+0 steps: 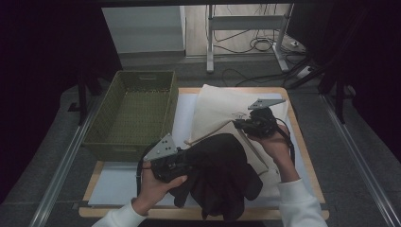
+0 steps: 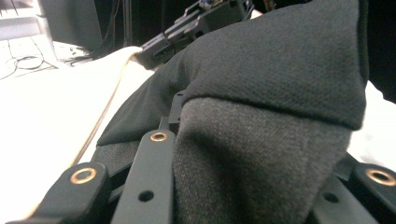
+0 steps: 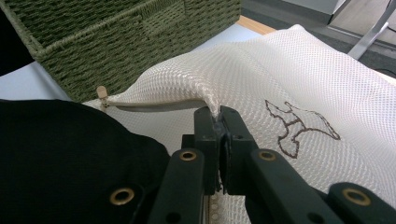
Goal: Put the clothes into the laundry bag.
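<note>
While the right gripper (image 3: pixel 219 116) pinches the mesh bag (image 3: pixel 299 79), the left gripper (image 2: pixel 243 154) is clamped on the black garment (image 2: pixel 271 60).

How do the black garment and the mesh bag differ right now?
The black garment is dark, thick and bunched in a heap; the mesh bag is cream, thin netting lying mostly flat. The left tongs grip the garment in a thick fold; the right tongs pinch the bag's edge. Both are soft fabric on the table.
</note>
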Demonstrator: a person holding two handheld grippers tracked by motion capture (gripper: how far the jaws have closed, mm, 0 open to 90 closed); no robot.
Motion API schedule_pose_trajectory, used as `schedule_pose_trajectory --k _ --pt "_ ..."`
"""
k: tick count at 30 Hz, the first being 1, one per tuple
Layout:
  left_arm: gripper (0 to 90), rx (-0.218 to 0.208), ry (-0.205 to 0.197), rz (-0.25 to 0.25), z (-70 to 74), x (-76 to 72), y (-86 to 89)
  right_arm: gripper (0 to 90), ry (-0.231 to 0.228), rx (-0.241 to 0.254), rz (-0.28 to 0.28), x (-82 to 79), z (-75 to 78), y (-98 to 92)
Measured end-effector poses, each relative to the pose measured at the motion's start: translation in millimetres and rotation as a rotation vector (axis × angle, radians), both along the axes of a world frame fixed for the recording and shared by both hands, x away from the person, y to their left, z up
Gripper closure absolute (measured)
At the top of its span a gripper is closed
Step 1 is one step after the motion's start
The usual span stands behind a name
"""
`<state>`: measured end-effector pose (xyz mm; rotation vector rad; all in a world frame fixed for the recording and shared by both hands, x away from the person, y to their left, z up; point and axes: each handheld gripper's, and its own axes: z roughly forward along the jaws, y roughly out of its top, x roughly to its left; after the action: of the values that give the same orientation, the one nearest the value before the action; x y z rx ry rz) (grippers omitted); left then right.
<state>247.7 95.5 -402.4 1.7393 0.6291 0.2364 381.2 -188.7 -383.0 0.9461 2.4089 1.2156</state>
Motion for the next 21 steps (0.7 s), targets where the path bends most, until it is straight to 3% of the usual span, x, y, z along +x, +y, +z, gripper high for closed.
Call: schedule_pose_trajectory --k 10,21 --pt "72.0 0.046 0.021 0.021 -14.8 12.4 -12.9 86.8 -0.004 0.004 0.004 -1.5 1.7 0.4" --pt "72.0 0.085 0.010 0.041 -29.8 29.4 -38.5 86.8 -0.004 0.006 0.008 -2.0 2.1 0.4"
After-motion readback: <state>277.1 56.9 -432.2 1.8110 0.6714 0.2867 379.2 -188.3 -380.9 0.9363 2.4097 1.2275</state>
